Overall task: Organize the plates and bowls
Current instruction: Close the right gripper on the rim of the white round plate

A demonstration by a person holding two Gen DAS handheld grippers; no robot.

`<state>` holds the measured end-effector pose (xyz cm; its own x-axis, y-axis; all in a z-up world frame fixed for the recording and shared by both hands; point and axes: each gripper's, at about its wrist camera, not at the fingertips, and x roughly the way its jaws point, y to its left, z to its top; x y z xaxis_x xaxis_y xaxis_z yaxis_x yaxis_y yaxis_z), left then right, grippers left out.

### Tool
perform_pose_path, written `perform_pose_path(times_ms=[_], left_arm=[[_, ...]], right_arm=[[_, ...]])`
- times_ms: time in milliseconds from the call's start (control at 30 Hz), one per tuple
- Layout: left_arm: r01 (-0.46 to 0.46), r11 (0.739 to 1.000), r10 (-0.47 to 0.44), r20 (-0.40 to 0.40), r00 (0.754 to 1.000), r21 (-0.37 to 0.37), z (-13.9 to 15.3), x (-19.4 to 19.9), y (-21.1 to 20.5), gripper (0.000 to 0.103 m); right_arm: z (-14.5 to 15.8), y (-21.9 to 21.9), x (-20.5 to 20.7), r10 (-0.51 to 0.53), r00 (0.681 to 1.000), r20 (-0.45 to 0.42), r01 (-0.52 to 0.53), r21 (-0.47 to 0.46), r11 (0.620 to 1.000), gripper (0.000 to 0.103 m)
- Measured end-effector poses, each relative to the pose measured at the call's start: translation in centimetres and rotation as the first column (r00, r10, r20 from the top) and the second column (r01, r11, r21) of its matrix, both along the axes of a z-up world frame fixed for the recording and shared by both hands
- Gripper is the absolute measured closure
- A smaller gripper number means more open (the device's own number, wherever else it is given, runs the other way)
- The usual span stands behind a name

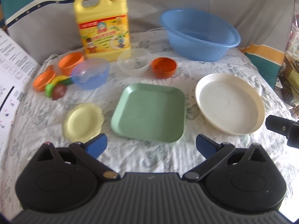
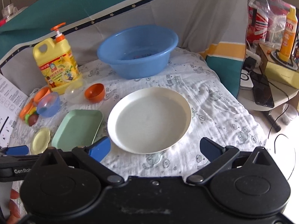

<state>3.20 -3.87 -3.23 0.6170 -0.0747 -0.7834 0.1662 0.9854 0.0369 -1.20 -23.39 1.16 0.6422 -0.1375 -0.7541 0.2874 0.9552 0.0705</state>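
Left wrist cam: left gripper [image 1: 151,146] spread wide with nothing in it, green square plate [image 1: 149,112] at 12 o'clock, white round plate [image 1: 229,103] at 2, and right wrist cam: right gripper [image 2: 155,149] also wide and empty, white round plate [image 2: 149,119] dead ahead at 12.

The square plate [image 1: 148,112] is lying on the cloth [image 1: 149,155], and everything else is sitting around it. The small scalloped plate [image 1: 83,121] is lying just to its left, the big round plate [image 1: 229,102] to its right. Behind the square plate, three bowls are sitting in a row: a lidded bowl [image 1: 90,72] to the left, a clear bowl [image 1: 133,61] in the middle, a small bowl [image 1: 164,67] to the right. Farther behind are standing the detergent jug [image 1: 102,26], to the left, and the basin [image 1: 199,33], to the right. Toy pieces [image 1: 56,85] are lying far left of the square plate.
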Motion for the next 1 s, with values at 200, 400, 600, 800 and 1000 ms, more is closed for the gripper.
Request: perform_pose_path(times_ms=[200,400,600,800,1000], left_arm=[[0.059,0.998,-0.059,-0.019,0.998,-0.020,-0.9,2.2,-3.1,0.000],[0.125,0.992,-0.126,-0.036,0.991,-0.012,-2.5,3.5,-7.2,0.002],[0.139,0.989,-0.143,-0.100,0.985,-0.041,-4.4,5.1,-9.8,0.016],[0.146,0.989,-0.149,-0.138,0.979,-0.036,-6.1,6.0,-10.7,0.018],[0.135,0.989,-0.145,-0.180,0.973,-0.063,-7.3,6.8,-10.9,0.025]], right_arm=[[-1.7,-5.0,2.0,-0.099,0.995,0.005,0.099,0.084,0.992,0.000],[-3.4,-9.4,4.9,-0.107,0.992,0.070,0.098,0.121,0.988,0.009],[-5.5,-10.5,9.0,-0.025,0.999,0.046,0.020,0.104,0.994,0.034],[-8.0,-11.5,12.0,0.019,1.000,0.014,-0.020,0.106,0.994,0.062],[-10.0,-11.6,13.2,0.056,0.998,-0.001,-0.056,0.135,0.989,0.074]])
